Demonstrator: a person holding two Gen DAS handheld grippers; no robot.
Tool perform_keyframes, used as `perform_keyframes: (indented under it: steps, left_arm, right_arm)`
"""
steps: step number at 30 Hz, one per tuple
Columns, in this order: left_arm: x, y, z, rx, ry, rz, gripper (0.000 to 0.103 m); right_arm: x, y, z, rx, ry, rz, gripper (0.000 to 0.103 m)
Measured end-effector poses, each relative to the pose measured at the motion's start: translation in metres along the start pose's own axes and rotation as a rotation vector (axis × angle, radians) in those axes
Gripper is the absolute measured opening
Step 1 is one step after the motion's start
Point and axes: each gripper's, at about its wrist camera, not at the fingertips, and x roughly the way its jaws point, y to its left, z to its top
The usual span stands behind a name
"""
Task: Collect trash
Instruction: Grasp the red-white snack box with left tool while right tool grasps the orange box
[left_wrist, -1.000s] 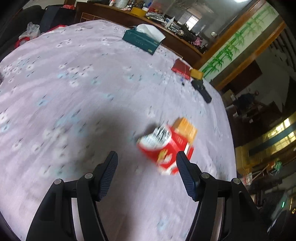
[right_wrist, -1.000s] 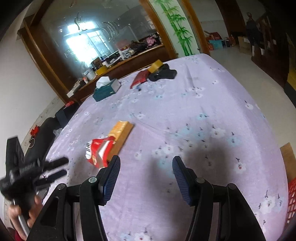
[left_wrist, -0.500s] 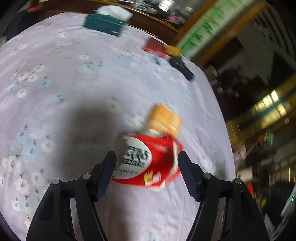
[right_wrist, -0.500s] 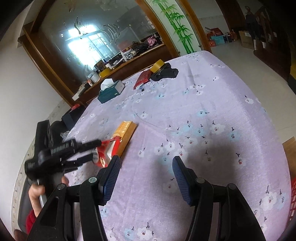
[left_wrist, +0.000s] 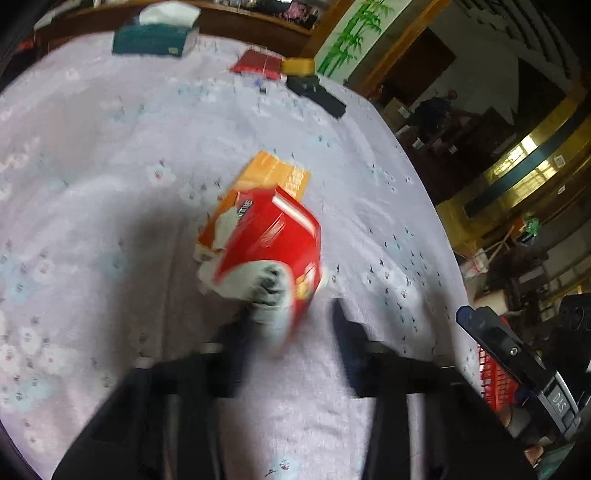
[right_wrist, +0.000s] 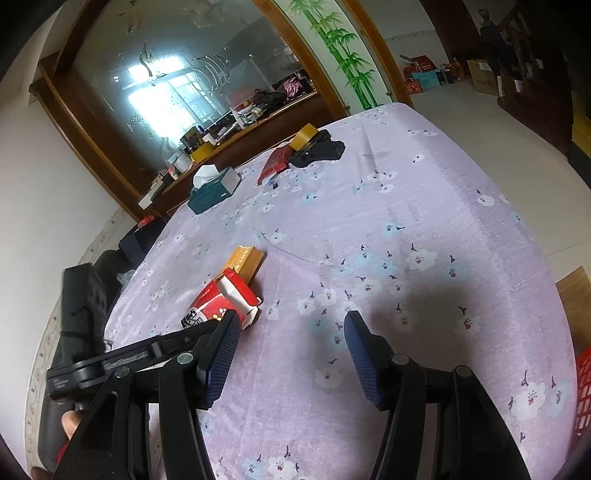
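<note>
A crumpled red and white carton (left_wrist: 266, 243) lies on the purple flowered tablecloth (left_wrist: 92, 184), against a flat orange box (left_wrist: 275, 175). My left gripper (left_wrist: 291, 325) is blurred; the carton's near end sits between its two fingers, which stand narrower than before, and whether they grip it I cannot tell. In the right wrist view the carton (right_wrist: 225, 302) and orange box (right_wrist: 245, 260) lie at centre left, with the left gripper (right_wrist: 207, 328) reaching to the carton. My right gripper (right_wrist: 290, 349) is open and empty above the cloth, to the right of the carton.
A green tissue box (right_wrist: 214, 186), a red packet (right_wrist: 275, 164), a yellow tape roll (right_wrist: 304, 134) and a black object (right_wrist: 319, 153) lie at the table's far side. A red basket (right_wrist: 583, 391) stands beyond the right table edge. A wooden sideboard (right_wrist: 258, 133) runs behind.
My left gripper has moved forward onto the carton, which now sits between its fingers, and the fingers have drawn closer together. The right gripper has hardly moved.
</note>
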Motion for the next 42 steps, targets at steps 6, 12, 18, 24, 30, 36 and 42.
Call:
perform_keyframes:
  steps: [6, 12, 18, 24, 30, 36, 42]
  left_arm:
    - [-0.005, 0.0, -0.007, 0.002, -0.053, 0.031, 0.014]
    - [-0.049, -0.003, -0.03, 0.049, -0.166, 0.051, 0.013]
    - [-0.086, 0.015, -0.072, 0.076, -0.287, 0.213, 0.014]
    - [-0.095, 0.033, -0.082, 0.047, -0.353, 0.28, 0.014]
    - [-0.104, 0.048, -0.081, -0.008, -0.41, 0.286, 0.014]
    - [-0.108, 0.057, -0.081, -0.057, -0.432, 0.273, 0.014]
    - [-0.109, 0.062, -0.083, -0.078, -0.43, 0.258, 0.014]
  right_arm:
    - [0.0, 0.002, 0.0, -0.009, 0.0, 0.004, 0.063]
    - [0.002, 0.001, 0.0, -0.01, 0.005, -0.003, 0.063]
    - [0.012, 0.007, -0.001, -0.034, 0.03, -0.034, 0.063]
    - [0.03, 0.039, 0.006, -0.031, 0.12, -0.023, 0.068]
    - [0.078, 0.084, 0.02, -0.047, 0.206, -0.08, 0.07]
    - [0.129, 0.108, 0.032, -0.045, 0.239, -0.167, 0.07]
    - [0.167, 0.124, 0.03, -0.095, 0.297, -0.251, 0.07]
